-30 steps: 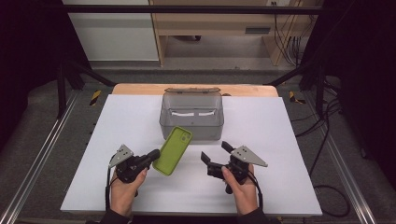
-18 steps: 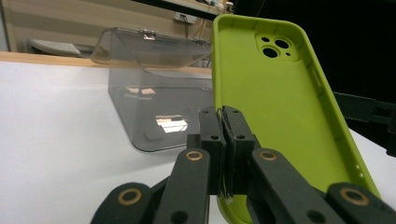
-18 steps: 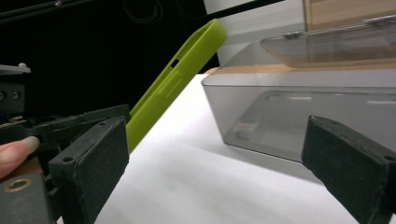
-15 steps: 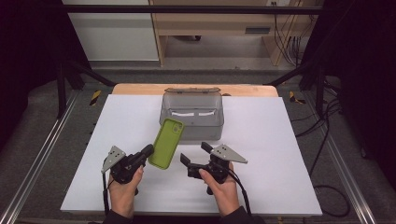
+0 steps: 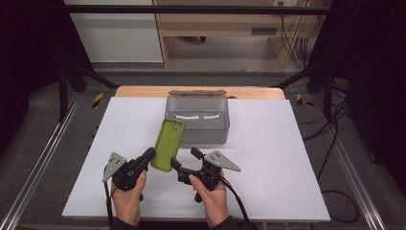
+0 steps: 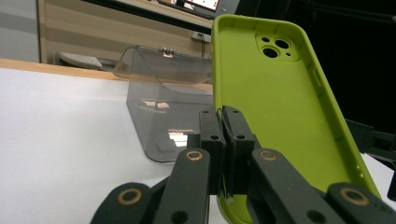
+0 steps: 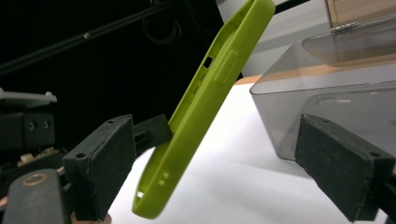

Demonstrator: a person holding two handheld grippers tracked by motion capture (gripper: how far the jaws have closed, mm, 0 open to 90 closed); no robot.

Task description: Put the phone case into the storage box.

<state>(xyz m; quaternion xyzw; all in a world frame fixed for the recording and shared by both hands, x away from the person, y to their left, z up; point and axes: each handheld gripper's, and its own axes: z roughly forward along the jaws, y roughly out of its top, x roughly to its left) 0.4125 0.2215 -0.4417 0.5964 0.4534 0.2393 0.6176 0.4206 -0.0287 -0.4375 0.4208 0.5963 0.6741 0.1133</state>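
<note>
Left gripper (image 5: pixel 146 156), near centre of the white table (image 5: pixel 287 143), jaws clamped on the near edge of the green phone case (image 5: pixel 168 143), which is held up off the table, open side up. Right gripper (image 5: pixel 184 160) just right of the case, jaws apart. Beyond, a grey clear box (image 5: pixel 197 120), lid open.

There is one green phone case (image 5: pixel 167 143). There is one grey box (image 5: pixel 197 119) with its lid open. There are two tongs, the left tongs (image 5: pixel 149 155) and the right tongs (image 5: pixel 184 159). There is one white tabletop (image 5: pixel 268 158). Two hands hold the tongs.
</note>
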